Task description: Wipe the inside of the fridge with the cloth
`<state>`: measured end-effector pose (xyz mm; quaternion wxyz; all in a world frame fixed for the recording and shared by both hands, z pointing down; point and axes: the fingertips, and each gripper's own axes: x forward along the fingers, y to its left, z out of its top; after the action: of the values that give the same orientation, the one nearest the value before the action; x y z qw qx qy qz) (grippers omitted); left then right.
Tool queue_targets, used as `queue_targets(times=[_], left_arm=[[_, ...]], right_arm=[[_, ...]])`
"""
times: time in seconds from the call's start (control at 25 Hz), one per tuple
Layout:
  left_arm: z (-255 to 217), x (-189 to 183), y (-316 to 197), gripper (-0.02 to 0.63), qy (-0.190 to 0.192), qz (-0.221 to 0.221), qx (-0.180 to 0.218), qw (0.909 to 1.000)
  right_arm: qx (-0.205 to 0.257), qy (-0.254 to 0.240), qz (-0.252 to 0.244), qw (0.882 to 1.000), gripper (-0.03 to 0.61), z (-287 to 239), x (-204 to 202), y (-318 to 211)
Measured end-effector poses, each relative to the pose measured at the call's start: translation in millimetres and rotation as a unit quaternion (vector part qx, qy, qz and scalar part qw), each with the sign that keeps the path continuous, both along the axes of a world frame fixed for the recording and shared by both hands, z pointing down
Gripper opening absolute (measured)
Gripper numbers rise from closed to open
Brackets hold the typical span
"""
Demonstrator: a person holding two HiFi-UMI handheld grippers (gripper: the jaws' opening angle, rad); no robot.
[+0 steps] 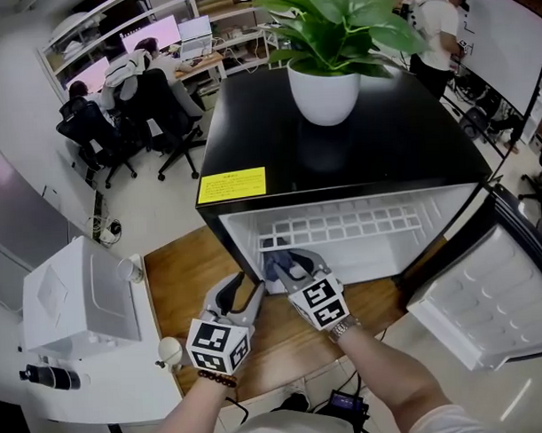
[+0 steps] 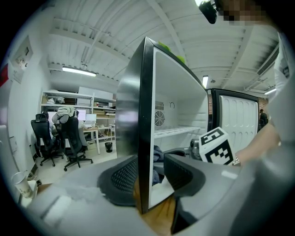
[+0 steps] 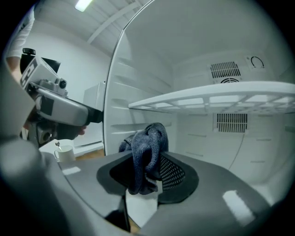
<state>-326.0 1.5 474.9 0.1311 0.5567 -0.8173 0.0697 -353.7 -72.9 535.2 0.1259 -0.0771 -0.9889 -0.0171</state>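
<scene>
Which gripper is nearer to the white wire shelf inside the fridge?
Right. The right gripper, with the blue cloth, is in the fridge opening below the wire shelf; the left gripper straddles the fridge's left wall edge.

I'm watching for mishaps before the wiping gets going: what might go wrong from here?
1. The cloth, clamped in the right gripper, sits below the wire shelf; a high stroke might snag or lift it.
2. The potted plant stands on the fridge; hard pushing could rock it.
3. The left gripper straddles the fridge's left wall edge and may scrape it.
</scene>
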Motion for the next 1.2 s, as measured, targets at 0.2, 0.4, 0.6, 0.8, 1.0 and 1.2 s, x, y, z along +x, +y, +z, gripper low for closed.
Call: queue_targets(times=[0.2,0.4,0.6,0.8,1.0,1.2], left_arm=[[-1,-1,0,0.175,-0.001,-0.006,0.001,1.0],[-1,-1,-1,0.175,-0.003,-0.011,0.005,0.9999],[-1,-2,-2,0.175,-0.004,-0.014,0.008,0.9999],[-1,-3,-2,0.175,-0.002,-0.02,0.012,0.9997],[-1,-4,-2,0.175,-0.002,-0.021,0.015,0.9997],[-1,-4,-3,0.175,-0.003,-0.018,0.017,0.9997]], right_arm=[[-0.003,-0.003,0.026,1.0,0.129,6,-17,-13],[-0.005,-0.003,0.051,0.999,0.129,12,-34,-26],[-0.008,-0.01,0.072,0.997,0.127,16,-50,-38],[-0.004,-0.015,0.087,0.996,0.127,17,-63,-48],[-0.001,-0.02,0.1,0.995,0.127,18,-72,-55],[0.001,-0.027,0.114,0.993,0.127,17,-79,-62]])
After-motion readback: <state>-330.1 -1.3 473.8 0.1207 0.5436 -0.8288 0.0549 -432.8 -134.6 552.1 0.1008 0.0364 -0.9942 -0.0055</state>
